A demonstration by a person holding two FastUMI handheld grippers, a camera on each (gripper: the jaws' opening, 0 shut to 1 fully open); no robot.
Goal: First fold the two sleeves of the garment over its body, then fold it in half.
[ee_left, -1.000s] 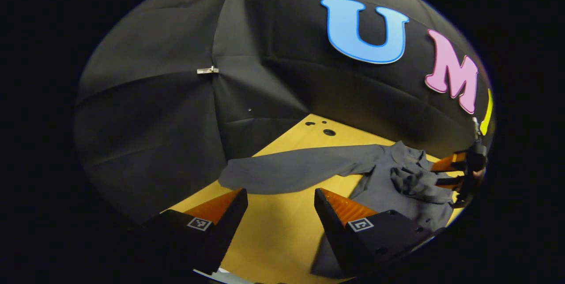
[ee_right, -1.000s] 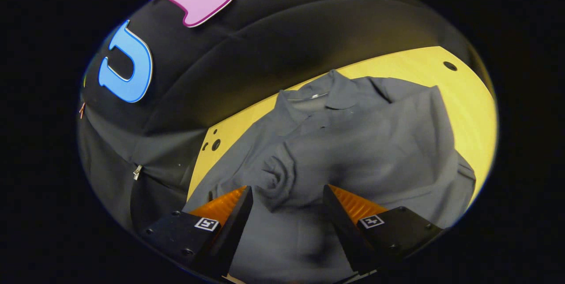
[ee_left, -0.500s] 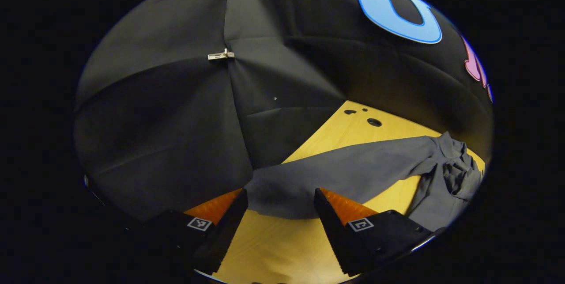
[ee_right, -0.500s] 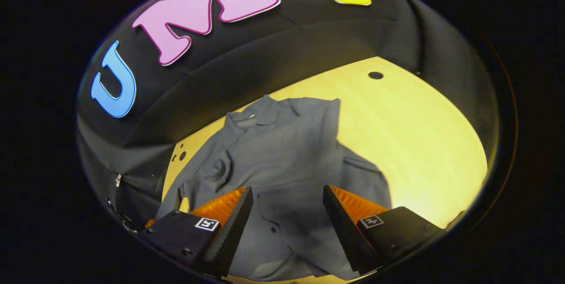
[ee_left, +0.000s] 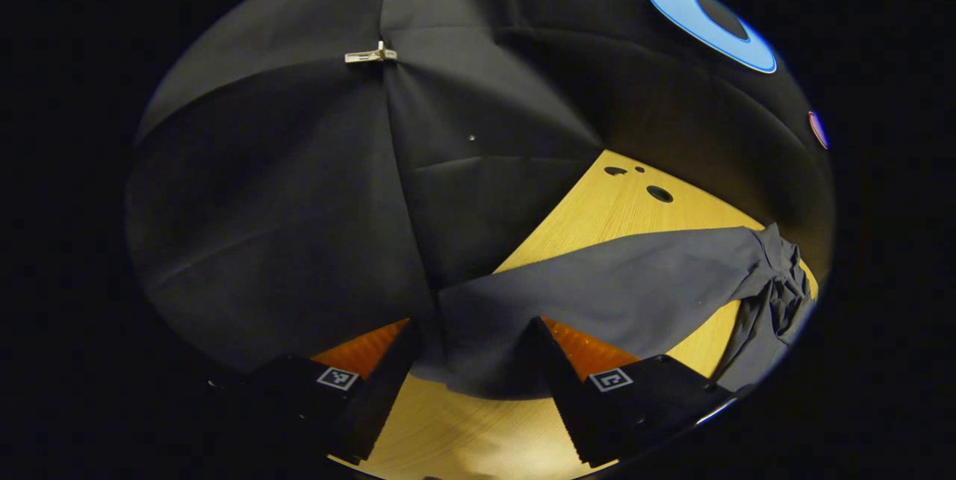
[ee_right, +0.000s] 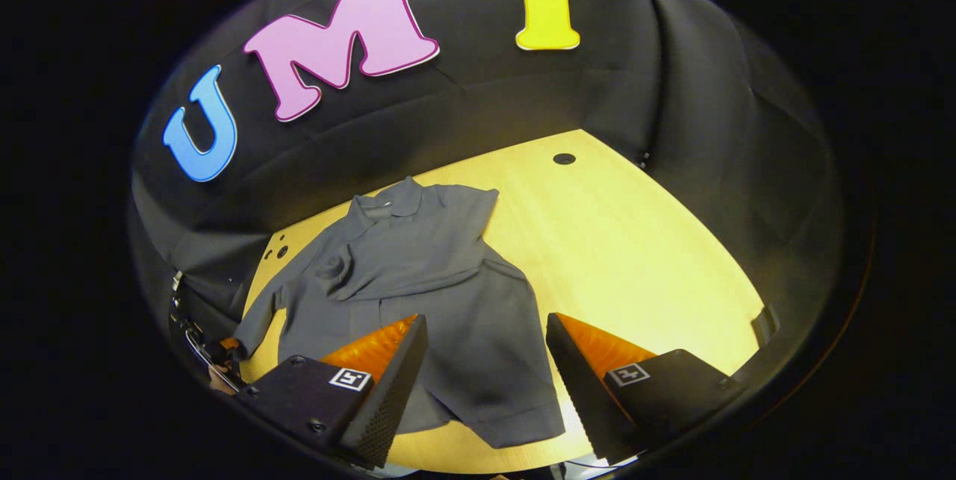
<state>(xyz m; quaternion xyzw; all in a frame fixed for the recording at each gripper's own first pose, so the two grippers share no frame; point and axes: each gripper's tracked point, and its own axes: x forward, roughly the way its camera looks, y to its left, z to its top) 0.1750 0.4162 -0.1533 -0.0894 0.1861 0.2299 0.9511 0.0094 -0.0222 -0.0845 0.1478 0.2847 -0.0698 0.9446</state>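
The grey shirt [ee_right: 426,293] lies flat on the wooden counter [ee_right: 642,256], with one sleeve already folded over its body. The left tool [ee_left: 469,360] is open, its fingers on both sides of the cuff of the other sleeve [ee_left: 597,293], which stretches out sideways. The right tool [ee_right: 485,360] is open above the shirt and holds nothing. If the left tool closes too shallow, I think the thin cuff can slip out, or the body can be dragged.

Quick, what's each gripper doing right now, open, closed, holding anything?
Left gripper: open, jaws either side of the sleeve end, not clamped.
Right gripper: open, holding nothing, above the shirt.
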